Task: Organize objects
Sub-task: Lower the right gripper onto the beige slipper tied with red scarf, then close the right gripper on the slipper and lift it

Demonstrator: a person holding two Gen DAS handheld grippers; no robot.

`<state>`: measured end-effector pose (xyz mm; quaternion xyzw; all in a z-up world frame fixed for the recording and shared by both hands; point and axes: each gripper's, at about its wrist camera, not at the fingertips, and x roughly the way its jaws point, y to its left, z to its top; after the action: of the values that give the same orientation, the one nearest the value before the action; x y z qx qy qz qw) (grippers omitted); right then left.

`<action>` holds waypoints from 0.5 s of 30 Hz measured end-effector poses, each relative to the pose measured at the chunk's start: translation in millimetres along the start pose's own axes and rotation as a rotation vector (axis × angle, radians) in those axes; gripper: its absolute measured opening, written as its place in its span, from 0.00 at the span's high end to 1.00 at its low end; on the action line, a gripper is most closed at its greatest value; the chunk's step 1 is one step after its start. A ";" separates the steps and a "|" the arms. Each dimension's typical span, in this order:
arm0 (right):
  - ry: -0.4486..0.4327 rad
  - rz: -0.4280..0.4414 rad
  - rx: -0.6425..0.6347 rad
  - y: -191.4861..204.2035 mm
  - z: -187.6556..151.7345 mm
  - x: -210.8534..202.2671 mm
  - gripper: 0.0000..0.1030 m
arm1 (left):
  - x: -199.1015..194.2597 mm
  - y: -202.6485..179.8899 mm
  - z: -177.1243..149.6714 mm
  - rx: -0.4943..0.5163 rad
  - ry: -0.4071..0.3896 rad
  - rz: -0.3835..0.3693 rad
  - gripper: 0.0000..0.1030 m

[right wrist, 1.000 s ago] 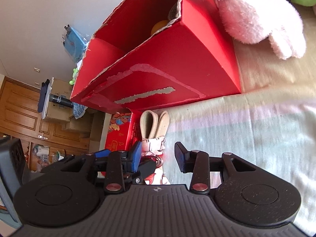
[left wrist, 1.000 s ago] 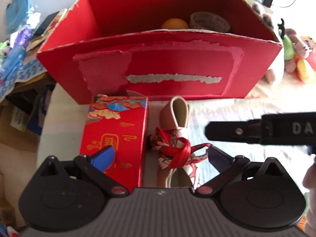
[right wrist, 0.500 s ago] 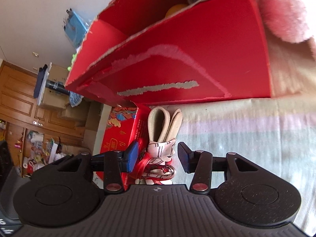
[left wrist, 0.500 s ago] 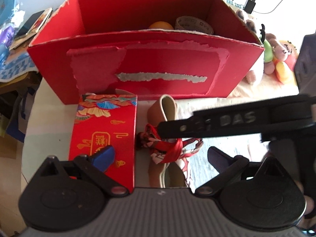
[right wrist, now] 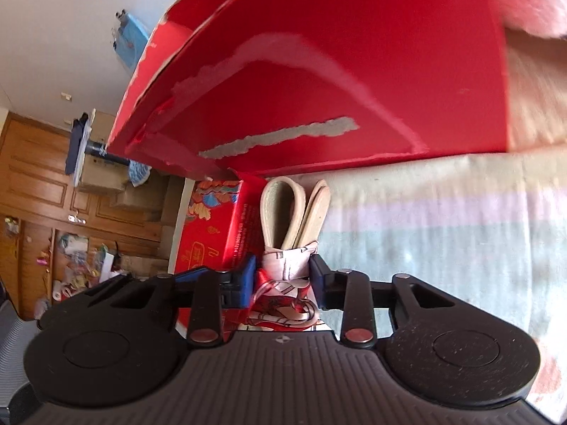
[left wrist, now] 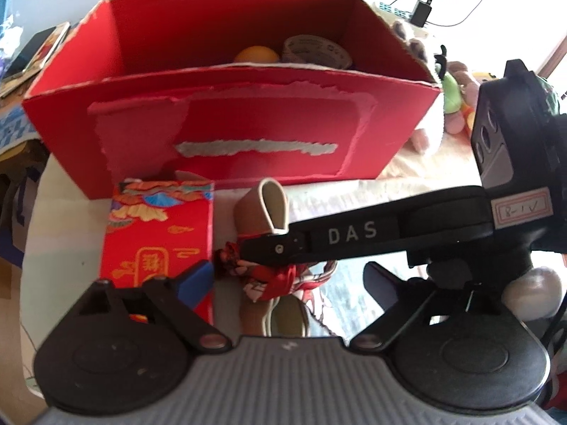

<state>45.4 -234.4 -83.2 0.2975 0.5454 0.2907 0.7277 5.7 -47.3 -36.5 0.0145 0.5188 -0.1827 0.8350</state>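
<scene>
In front of the big red cardboard box [left wrist: 230,131], on a pale striped cloth [right wrist: 443,233], lies a folded beige strap bundle [left wrist: 271,209] tied with a red-and-white scarf [right wrist: 283,283]. Its looped end points at the box's near wall, close to it; whether they touch I cannot tell. Just to its left stands a small red patterned box [left wrist: 156,233], with only a thin gap between them. The right gripper [right wrist: 281,278] reaches in from the side, and its blue-padded fingers [right wrist: 248,276] sit on either side of the scarf-wrapped middle, nearly touching it; whether they press it I cannot tell. The left gripper [left wrist: 287,279] is spread wide, one finger over the patterned box, the other over bare cloth to the right. To the right of the bundle the cloth lies open. Inside the big box, at the far right, rest an orange [left wrist: 257,54] and a roll of tape [left wrist: 317,51]. Plush toys [left wrist: 457,95] crowd the box's right edge.
</scene>
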 end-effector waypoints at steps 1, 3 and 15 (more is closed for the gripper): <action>-0.003 0.002 0.004 -1.8 -0.4 -3.2 0.72 | 0.9 -1.8 0.6 0.002 0.004 -0.007 0.14; -0.007 0.009 0.024 -7.8 -0.4 -9.4 0.74 | 4.6 -7.1 2.6 0.007 0.016 -0.006 0.14; -0.064 0.020 0.094 -38.8 -4.4 -40.1 0.87 | 38.4 -37.0 7.2 0.030 0.098 0.049 0.18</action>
<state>35.5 -289.2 -88.4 0.3458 0.5321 0.2622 0.7270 15.1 -94.5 -60.5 0.0488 0.5558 -0.1689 0.8125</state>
